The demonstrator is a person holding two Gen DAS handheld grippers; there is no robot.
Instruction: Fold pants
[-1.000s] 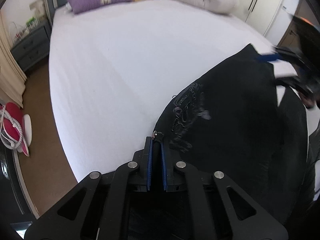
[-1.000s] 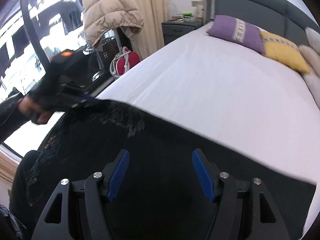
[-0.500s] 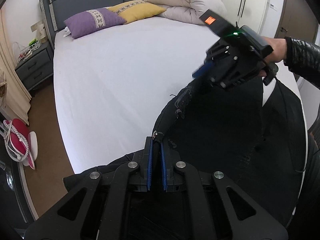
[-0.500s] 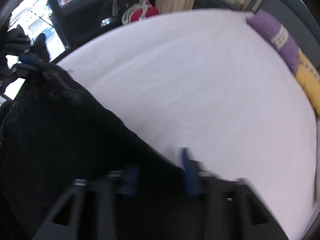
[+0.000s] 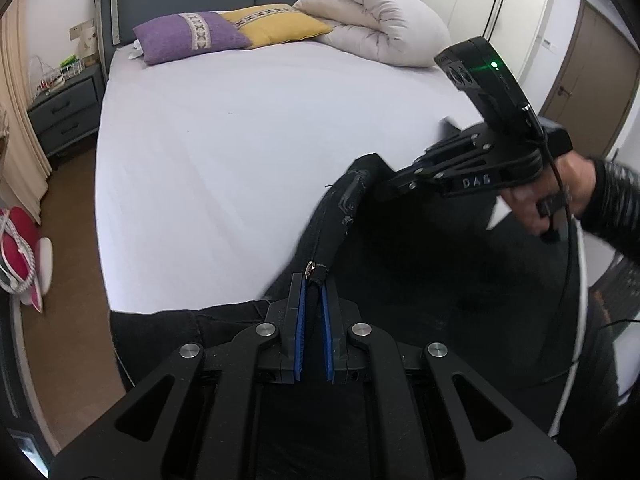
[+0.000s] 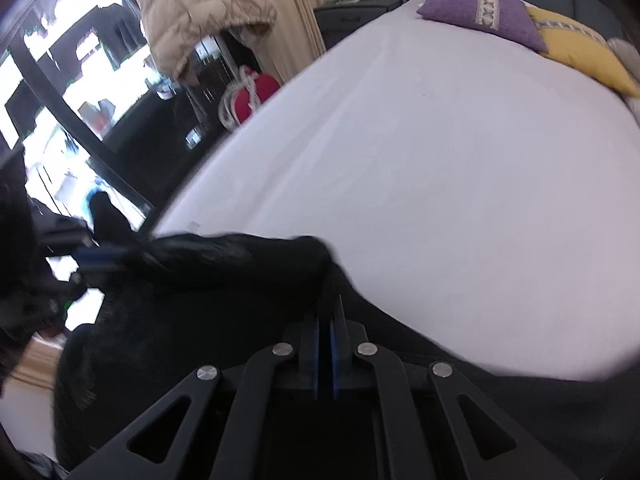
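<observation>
The black pants (image 5: 420, 264) hang over the near edge of the white bed (image 5: 240, 140). My left gripper (image 5: 314, 280) is shut on the waistband by its metal button (image 5: 310, 267). My right gripper (image 5: 380, 172) is shut on the waistband further along and holds it lifted above the bed. In the right wrist view the right gripper (image 6: 325, 312) pinches the black cloth (image 6: 224, 272), and the left gripper shows blurred at the far left (image 6: 92, 256).
A purple pillow (image 5: 192, 36), a yellow pillow (image 5: 276, 24) and a rolled duvet (image 5: 376, 32) lie at the headboard. A grey nightstand (image 5: 64, 112) stands on the left. A red bag (image 5: 16, 248) lies on the floor. A beige jacket (image 6: 200, 8) hangs by the window.
The right gripper has closed on the waistband and lifted it. Both grippers have raised the pants off the bed and come closer together.
</observation>
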